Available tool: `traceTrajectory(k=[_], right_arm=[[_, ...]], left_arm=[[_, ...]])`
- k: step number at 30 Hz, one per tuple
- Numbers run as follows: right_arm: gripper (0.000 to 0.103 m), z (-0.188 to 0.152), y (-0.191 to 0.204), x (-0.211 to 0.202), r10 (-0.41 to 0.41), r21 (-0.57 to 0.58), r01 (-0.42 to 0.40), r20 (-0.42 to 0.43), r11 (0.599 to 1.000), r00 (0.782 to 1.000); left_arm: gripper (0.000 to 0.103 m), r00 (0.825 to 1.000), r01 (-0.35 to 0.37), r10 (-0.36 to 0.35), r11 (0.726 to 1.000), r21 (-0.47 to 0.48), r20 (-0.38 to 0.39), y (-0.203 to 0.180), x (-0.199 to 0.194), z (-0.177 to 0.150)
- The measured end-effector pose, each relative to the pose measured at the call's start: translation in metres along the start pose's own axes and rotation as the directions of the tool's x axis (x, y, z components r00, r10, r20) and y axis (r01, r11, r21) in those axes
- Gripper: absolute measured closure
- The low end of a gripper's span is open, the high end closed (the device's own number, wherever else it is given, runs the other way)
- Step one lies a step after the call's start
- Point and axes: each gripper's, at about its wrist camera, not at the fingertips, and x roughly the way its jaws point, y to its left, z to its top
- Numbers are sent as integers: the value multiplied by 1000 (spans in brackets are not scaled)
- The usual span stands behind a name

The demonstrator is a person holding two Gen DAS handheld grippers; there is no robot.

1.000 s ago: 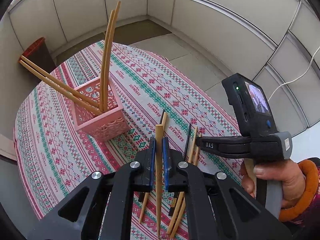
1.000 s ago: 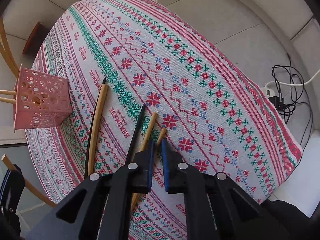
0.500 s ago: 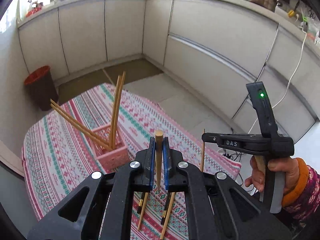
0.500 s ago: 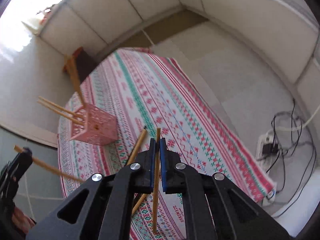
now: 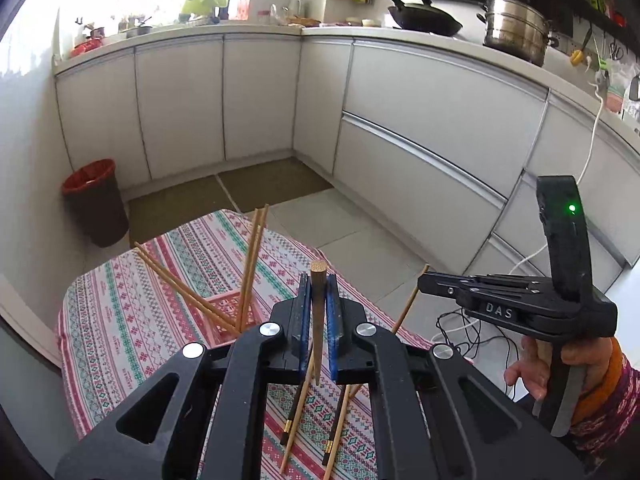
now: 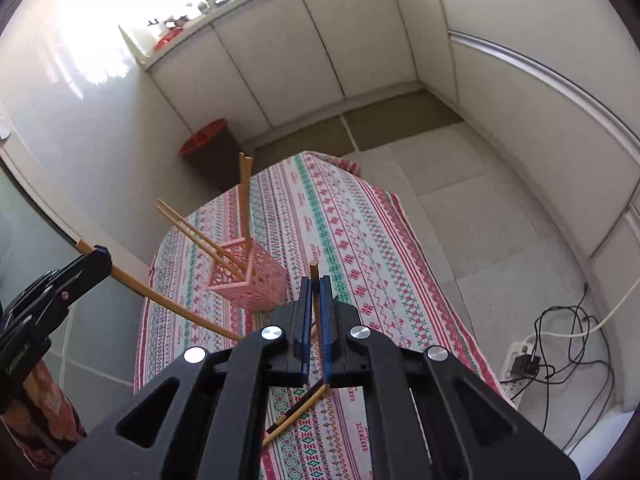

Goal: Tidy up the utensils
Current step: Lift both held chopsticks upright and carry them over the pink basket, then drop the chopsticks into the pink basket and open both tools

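- While a second ago both claws sat low over the patterned desk (image 6: 360, 240), each now hangs well above it, with the kitchen cabinets filling the upper part of both views.
- The left claw (image 5: 319, 312) is pinched tight on a thick wooden chopstick (image 5: 318, 308); its blunt end stands just above the pads and its thin end points down toward the desk. The grip looks the same as a second ago.
- The right claw (image 6: 315, 312) is clamped on a thinner chopstick (image 6: 315, 280), held near upright. A second ago its pads were only at the tips of the sticks lying on the cloth, so this stick has been lifted off since then.
- The pink basket (image 6: 256, 284) stands on the desk ahead of and below both claws, to the left in the right wrist view. Four chopsticks already lean in it: two steep, two slanting far out to the left.
- Several loose chopsticks (image 5: 296, 412) remain flat on the cloth under the left claw, some with dark ends.
- I judge both pickups done, with the carry to the basket next; each stick needs its lower end aimed inside the rim.
- One risk: the slanting sticks could be knocked as new ones go in.
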Motion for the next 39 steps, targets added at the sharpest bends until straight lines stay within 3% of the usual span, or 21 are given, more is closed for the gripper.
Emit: traceTrajectory(k=[9, 17, 23, 27, 29, 30, 33, 35, 39], right_arm=[[99, 25, 26, -50, 71, -42, -67, 107, 997, 992], [99, 72, 53, -80, 143, -73, -130, 221, 989, 965], [99, 90, 67, -66, 171, -83, -156, 239, 984, 956], [99, 98, 72, -47, 167, -76, -153, 226, 985, 960], [102, 102, 74, -39, 166, -74, -153, 223, 985, 961], [102, 103, 75, -36, 168, -74, -156, 219, 985, 961], [102, 106, 76, -29, 174, -70, -162, 217, 984, 961], [102, 107, 79, -27, 182, -70, -170, 219, 983, 959], [102, 106, 87, -27, 183, -81, -169, 229, 982, 956]], left_arm=[[97, 987, -43, 55, 996, -80, 150, 25, -48, 23], [97, 945, -125, 175, 974, -190, 275, 43, -65, 47], [97, 940, -192, 243, 957, -215, 238, 56, -40, 53], [96, 956, -215, 249, 954, -206, 156, 64, -6, 48], [90, 958, -234, 261, 950, -208, 115, 68, 5, 44], [81, 959, -231, 259, 949, -216, 112, 70, 6, 42], [77, 955, -228, 264, 944, -237, 132, 77, -1, 39], [69, 951, -224, 268, 940, -257, 153, 80, -8, 38], [69, 944, -228, 282, 933, -279, 172, 87, -19, 36]])
